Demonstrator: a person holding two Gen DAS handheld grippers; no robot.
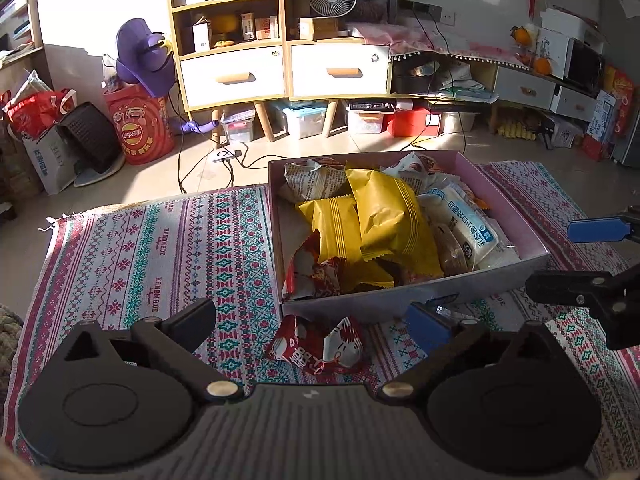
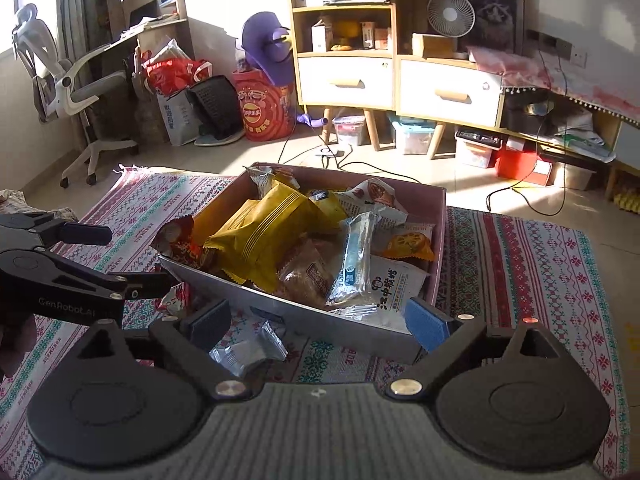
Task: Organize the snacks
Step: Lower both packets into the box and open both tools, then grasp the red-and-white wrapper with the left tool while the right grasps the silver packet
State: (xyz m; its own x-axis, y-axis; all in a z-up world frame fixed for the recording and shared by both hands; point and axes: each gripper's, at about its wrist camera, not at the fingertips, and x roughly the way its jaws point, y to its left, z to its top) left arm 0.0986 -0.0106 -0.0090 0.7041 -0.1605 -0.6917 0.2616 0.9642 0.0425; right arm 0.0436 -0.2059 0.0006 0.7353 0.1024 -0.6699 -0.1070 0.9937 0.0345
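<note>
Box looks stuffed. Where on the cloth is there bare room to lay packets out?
The widest bare stretch of patterned cloth lies left of the pink box. Another strip runs past the box's right wall. In front of the box it is crowded: the red packet, the silver packet and both grippers' open fingers. The box itself is heaped.

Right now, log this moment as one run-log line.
left gripper: open over red snack packet | right gripper: open over silver packet | box: full of snacks | both packets outside on cloth
</note>
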